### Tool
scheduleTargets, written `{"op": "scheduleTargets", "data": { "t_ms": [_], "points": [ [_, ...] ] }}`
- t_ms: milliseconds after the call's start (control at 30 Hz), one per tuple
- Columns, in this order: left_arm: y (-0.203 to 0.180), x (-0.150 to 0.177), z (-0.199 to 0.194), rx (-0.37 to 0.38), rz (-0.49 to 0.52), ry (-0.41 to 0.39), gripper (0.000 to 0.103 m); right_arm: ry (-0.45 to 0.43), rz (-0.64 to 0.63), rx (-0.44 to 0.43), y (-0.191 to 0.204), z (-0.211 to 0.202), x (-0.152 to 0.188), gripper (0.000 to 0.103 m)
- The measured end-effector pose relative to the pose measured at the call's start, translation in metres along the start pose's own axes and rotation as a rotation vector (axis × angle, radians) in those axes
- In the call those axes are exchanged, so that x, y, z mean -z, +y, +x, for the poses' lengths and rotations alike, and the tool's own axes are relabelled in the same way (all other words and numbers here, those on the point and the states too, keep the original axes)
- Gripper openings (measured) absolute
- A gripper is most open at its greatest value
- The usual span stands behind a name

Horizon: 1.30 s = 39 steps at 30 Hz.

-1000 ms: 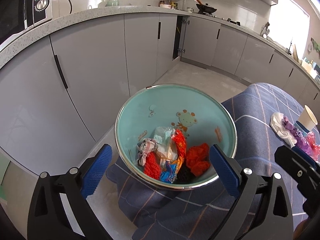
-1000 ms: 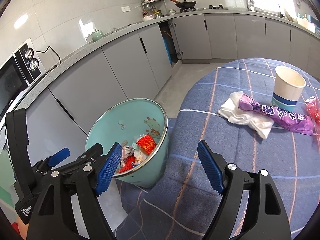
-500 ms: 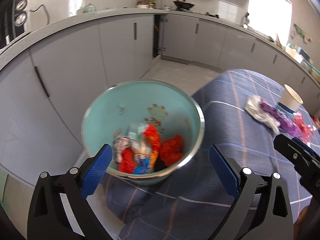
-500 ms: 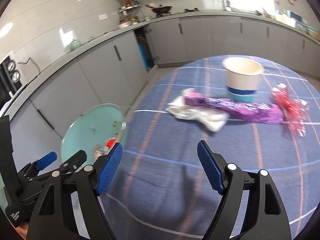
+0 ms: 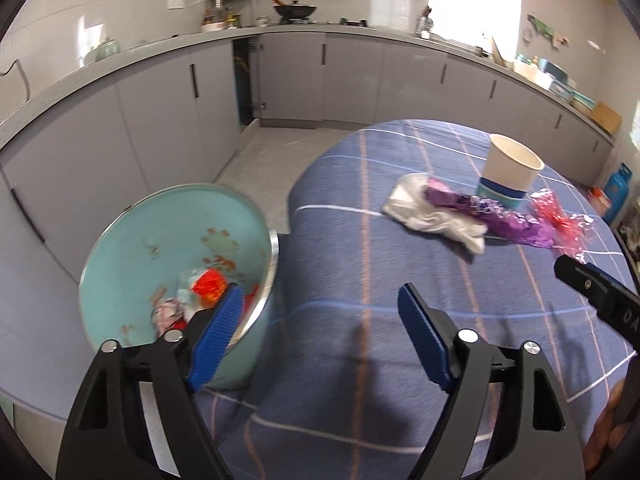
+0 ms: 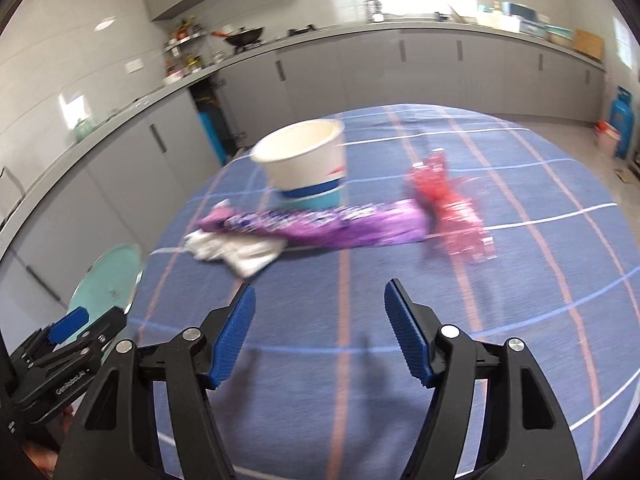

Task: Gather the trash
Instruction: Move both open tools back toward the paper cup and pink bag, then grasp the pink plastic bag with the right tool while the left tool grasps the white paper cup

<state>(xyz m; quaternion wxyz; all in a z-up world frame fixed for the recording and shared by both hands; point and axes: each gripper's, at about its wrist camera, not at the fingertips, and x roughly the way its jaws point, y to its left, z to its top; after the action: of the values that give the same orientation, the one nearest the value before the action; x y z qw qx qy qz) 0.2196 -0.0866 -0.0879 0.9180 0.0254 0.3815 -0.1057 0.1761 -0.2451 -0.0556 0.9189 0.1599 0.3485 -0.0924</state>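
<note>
A teal trash bin (image 5: 160, 240) with wrappers inside stands at the table's left edge; its rim also shows in the right wrist view (image 6: 108, 276). On the blue checked tablecloth (image 6: 400, 360) lie a white crumpled tissue (image 6: 236, 254), a purple wrapper (image 6: 320, 224), a red crinkled wrapper (image 6: 452, 216) and a paper cup (image 6: 304, 164). The same trash shows in the left wrist view: tissue (image 5: 432, 216), purple wrapper (image 5: 500, 220), red wrapper (image 5: 556, 216), cup (image 5: 508, 172). My left gripper (image 5: 320, 336) is open and empty beside the bin. My right gripper (image 6: 320, 328) is open and empty, short of the tissue.
Grey kitchen cabinets (image 5: 352, 76) and a countertop run around the room behind the table. A wok (image 5: 294, 10) sits on the far counter. A blue gas bottle (image 6: 624, 120) stands on the floor at the far right.
Both grippers have swung right, away from the bin and over the table. The right gripper has come closer to the tissue, purple wrapper and cup. Both jaws stay open.
</note>
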Motion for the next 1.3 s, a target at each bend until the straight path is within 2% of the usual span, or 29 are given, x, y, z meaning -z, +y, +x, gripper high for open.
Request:
{"op": "scheduleTargets", "data": {
  "t_ms": [200,433,500,667,900,1000,1033,1300],
  "points": [
    [-0.025,-0.016,0.006,0.038,0.035,-0.018,0.073,-0.030,0.038,0.050,-0.031,0.001,-0.019,0.061],
    [-0.053,-0.032,0.011,0.087,0.079,-0.040,0.073,-0.047,0.041,0.099,-0.051,0.013,-0.041,0.060],
    [-0.062,-0.038,0.012,0.105,0.089,-0.056,0.074,-0.040,0.032,0.119,-0.056,0.022,-0.048,0.060],
    [-0.088,-0.053,0.021,0.148,0.130,-0.091,0.074,0.002,0.051,0.132,-0.072,0.043,-0.059,0.050],
    [-0.119,-0.063,0.038,0.199,0.160,-0.109,0.082,-0.001,0.106,0.067,-0.092,0.032,-0.065,0.050],
    [-0.131,-0.066,0.048,0.197,0.174,-0.106,0.082,-0.035,0.083,0.085,-0.093,0.022,-0.070,0.052],
    [-0.134,-0.066,0.049,0.199,0.174,-0.105,0.082,-0.044,0.069,0.095,-0.094,0.022,-0.072,0.056],
    [-0.147,-0.071,0.064,0.197,0.179,-0.095,0.082,-0.001,0.075,0.086,-0.113,0.032,-0.081,0.057]
  ]
}}
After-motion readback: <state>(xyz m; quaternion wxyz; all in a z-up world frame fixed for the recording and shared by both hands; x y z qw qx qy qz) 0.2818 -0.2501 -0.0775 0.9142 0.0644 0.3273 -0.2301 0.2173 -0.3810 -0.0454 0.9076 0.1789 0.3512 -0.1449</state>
